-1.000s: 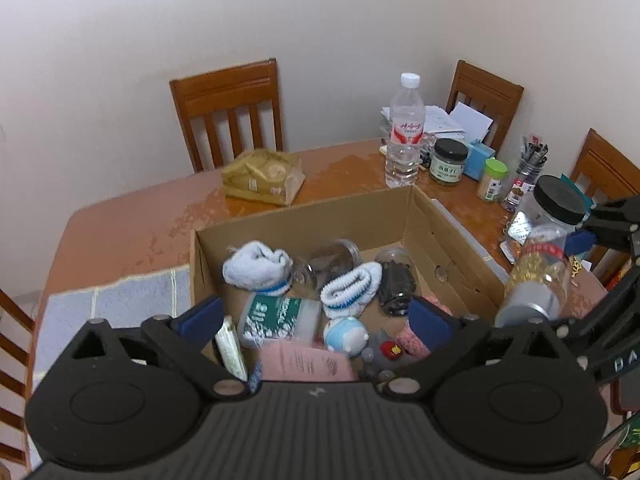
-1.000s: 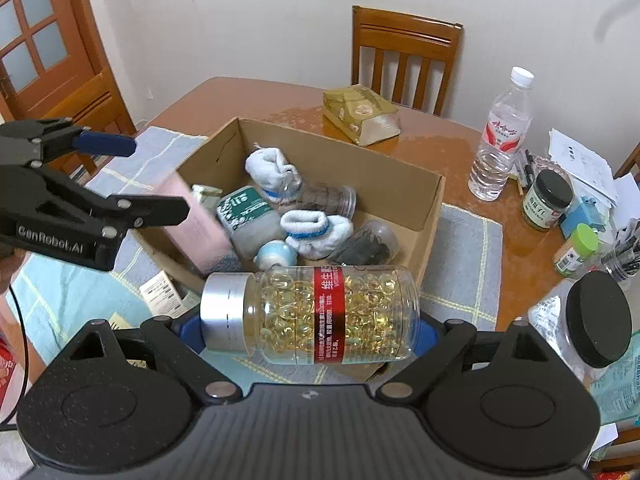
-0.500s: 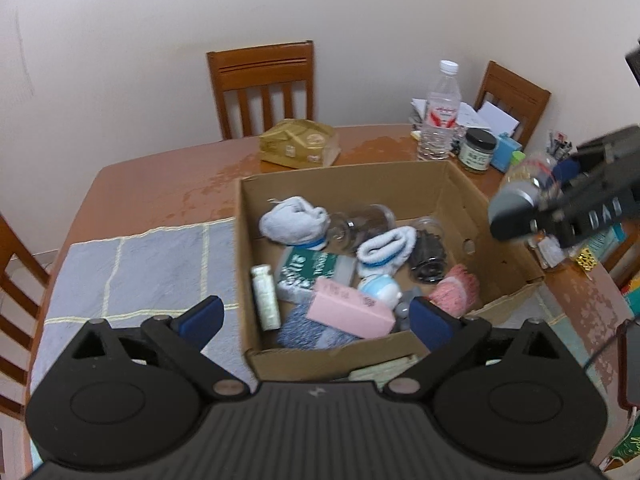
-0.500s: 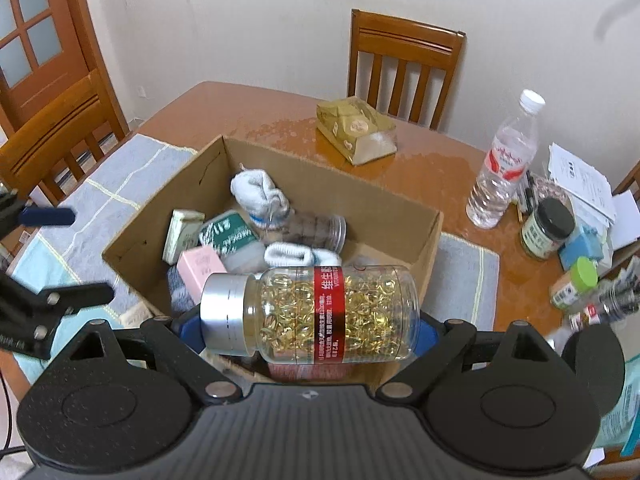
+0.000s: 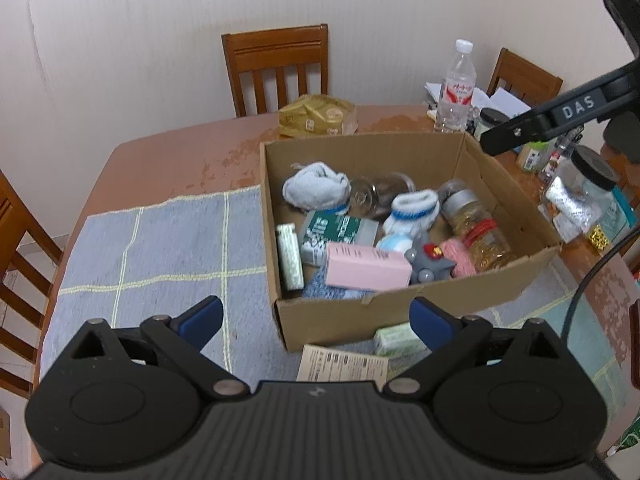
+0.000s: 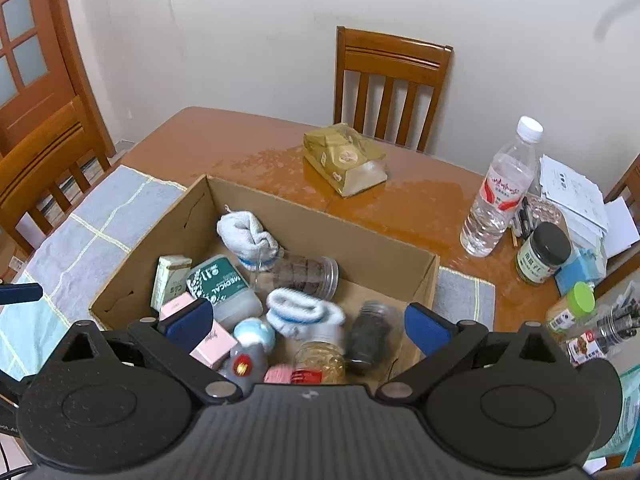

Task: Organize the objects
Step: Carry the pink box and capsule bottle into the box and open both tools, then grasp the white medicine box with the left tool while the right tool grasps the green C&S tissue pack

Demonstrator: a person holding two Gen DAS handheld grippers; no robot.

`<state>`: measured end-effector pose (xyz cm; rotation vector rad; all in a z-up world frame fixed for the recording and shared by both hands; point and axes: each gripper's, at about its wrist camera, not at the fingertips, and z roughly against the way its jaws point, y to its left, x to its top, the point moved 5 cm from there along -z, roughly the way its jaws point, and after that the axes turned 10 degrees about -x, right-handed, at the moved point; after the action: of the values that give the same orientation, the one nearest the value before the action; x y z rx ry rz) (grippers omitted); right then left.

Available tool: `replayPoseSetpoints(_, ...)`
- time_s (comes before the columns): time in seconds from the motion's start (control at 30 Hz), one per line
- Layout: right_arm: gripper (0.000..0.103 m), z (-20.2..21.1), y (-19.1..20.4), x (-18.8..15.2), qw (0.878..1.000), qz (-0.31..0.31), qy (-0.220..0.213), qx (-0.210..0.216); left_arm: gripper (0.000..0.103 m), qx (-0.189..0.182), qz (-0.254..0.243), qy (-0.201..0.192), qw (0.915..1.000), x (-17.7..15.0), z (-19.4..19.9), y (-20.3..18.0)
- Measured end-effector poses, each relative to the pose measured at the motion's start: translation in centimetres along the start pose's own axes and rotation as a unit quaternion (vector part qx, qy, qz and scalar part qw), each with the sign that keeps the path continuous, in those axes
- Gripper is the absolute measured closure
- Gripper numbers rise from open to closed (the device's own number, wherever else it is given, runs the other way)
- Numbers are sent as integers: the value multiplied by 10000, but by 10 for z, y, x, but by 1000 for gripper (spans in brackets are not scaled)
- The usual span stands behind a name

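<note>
Capsule bottle [image 5: 478, 228]: lying in box [image 5: 516, 196], at its right wall, beside pink sock [image 5: 458, 254]. Box: on table [image 5: 168, 160], partly on mat [image 5: 160, 240]. Left gripper [image 5: 316, 322]: wide open, empty, short of box's near edge. Right gripper [image 6: 308, 322]: wide open, empty, above box.

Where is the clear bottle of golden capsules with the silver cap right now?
The clear bottle of golden capsules lies on its side inside the open cardboard box, at the box's right end in the left wrist view, beside the pink knitted item and below the dark-filled jar.

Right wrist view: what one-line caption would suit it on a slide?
Open right gripper above a brown cardboard box holding a clear bottle of golden capsules.
</note>
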<state>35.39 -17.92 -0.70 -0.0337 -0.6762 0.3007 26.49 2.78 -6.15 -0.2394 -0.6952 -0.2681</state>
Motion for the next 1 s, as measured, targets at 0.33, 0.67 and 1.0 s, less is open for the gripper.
replayPoseSetpoints(0.33,0,6,13,-29,9996,-124,135,-213,4,-100,-14,185,9998,-22,-1,6)
replayPoseSetpoints(0.67,0,14,30,-65,9968,-691,210,-330,3,-19,1,124,9999,-35,5,22)
replayPoseSetpoints(1.0,0,6,60,-105,9894,-1289,516,-414,3,133,241,77,9996,-46,8,55)
